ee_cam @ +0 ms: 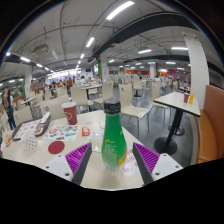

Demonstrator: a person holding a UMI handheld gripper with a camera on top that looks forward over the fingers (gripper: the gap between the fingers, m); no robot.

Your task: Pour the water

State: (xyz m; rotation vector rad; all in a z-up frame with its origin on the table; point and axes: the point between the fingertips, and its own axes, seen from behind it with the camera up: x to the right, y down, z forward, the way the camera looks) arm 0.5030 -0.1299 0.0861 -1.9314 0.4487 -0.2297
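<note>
A green plastic bottle (113, 135) with a green cap and a pale label stands upright on the light table (40, 160), between my two fingers. My gripper (112, 152) is open: there is a gap between the bottle and the purple pad (72, 162) on the left, and another gap before the pad on the right finger (146, 158). A red cup (70, 112) stands farther back on the same table, to the left of the bottle and beyond the fingers.
Round coasters and cards (60, 132) lie on the table around the red cup. Pale chairs (133, 105) stand behind the table. A second small table on a black pedestal (172, 110) is at the right. A wide hall with more seating lies beyond.
</note>
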